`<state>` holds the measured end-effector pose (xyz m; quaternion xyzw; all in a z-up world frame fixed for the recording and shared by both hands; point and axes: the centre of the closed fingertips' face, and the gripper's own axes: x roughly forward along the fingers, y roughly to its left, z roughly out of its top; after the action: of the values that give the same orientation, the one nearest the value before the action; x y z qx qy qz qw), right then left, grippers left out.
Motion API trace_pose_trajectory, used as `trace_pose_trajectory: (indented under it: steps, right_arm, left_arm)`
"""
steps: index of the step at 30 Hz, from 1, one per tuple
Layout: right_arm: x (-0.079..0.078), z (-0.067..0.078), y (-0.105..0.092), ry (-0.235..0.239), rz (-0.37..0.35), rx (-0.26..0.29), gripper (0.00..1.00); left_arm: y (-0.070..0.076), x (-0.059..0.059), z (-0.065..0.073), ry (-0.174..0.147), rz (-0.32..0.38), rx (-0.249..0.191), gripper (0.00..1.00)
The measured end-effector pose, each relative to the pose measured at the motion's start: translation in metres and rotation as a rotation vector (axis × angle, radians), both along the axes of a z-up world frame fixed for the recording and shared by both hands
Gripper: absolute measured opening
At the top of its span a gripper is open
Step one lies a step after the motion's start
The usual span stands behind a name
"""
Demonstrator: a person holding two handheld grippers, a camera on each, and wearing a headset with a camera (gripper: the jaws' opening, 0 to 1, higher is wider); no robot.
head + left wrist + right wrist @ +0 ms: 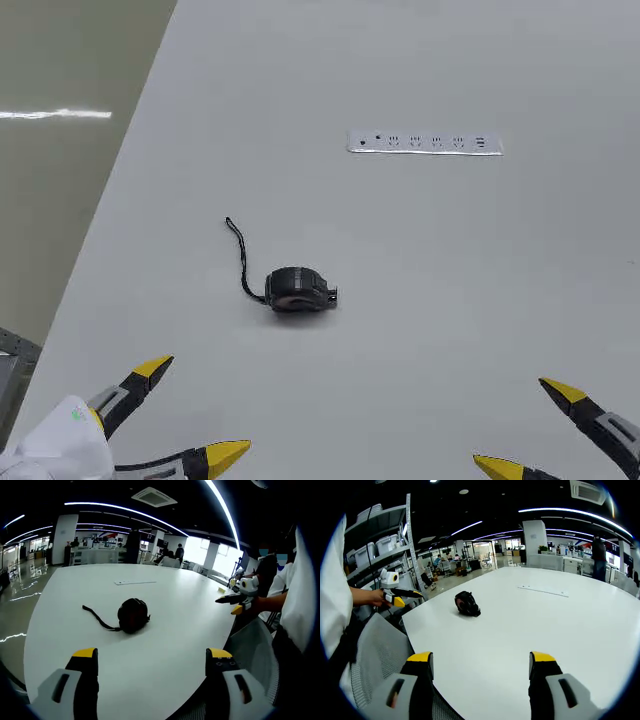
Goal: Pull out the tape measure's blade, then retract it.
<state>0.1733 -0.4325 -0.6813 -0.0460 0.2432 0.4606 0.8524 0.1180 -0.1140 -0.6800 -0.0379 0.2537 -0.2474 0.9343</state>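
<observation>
**Q:** Where does the work lie from you?

**A:** On the broad white table point(450, 330). It sits out ahead of both my grippers and apart from each, with bare tabletop between. A white power strip point(424, 144) lies farther off, well beyond it and out of the way.

**Q:** Which of your hands is closer?

**A:** The left gripper point(198, 408). The tape measure point(297, 290) sits forward of it and a little to its right. The right gripper point(525, 427) has more table to cross, reaching forward and well to its left. Both pairs of jaws are spread wide and hold nothing.

**Q:** How does it lie?

**A:** It is flat on its side with its long axis roughly across my front. I judge the left should pin the case while the right comes for the mouth end.

**Q:** And its look?

**A:** It has a dark, rounded case with a greyish band along it. A thin black strap point(240, 255) trails from the left end, away from me. At the right end is a small tab point(334, 293), which I take for the hook. No blade is drawn out, so the pull is not yet begun.
</observation>
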Motion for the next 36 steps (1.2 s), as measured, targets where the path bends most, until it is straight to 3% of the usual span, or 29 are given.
trace_pose_trajectory:
  steps: [4, 13, 27, 36]
  right_arm:
    - [0.003, -0.002, 0.002, -0.005, 0.029, 0.002, 0.76]
    - [0.011, -0.001, 0.006, -0.015, 0.060, 0.017, 0.73]
    - [0.027, -0.005, 0.013, -0.022, 0.102, 0.030, 0.72]
    - [0.041, -0.008, 0.025, -0.031, 0.153, 0.031, 0.70]
  left_arm:
    - [-0.003, 0.008, -0.001, -0.011, -0.028, 0.028, 0.85]
    - [-0.007, 0.024, -0.003, -0.026, -0.051, 0.023, 0.84]
    - [-0.011, 0.058, -0.003, -0.058, -0.097, 0.057, 0.81]
    - [-0.018, 0.073, -0.006, -0.069, -0.136, 0.079, 0.78]
